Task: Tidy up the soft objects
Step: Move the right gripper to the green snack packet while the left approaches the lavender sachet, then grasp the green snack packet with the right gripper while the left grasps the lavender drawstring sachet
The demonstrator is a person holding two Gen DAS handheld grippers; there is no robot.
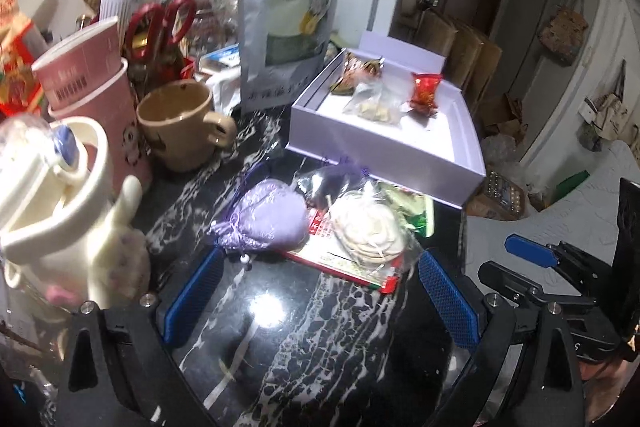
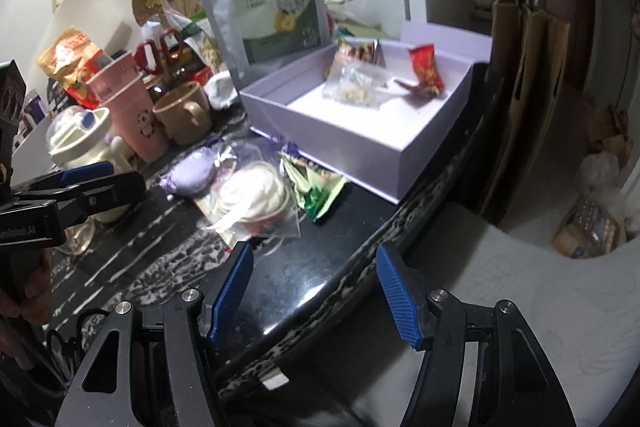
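Lilac drawstring pouch (image 1: 267, 215), plump, probably fabric, lies sideways.

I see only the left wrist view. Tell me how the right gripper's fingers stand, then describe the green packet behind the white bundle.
Observer: The right gripper has its fingers apart, with nothing between them.
Operator: Say what lies under it.
Observer: The curved edge of the dark table passes beneath it. One finger is over the tabletop, and the other seems to hang beyond the edge, over pale floor.
Operator: Now the packet.
Observer: The green packet lies crumpled on the table, outside the lilac box. It sits between the box's front wall and the white bundle in its clear bag.
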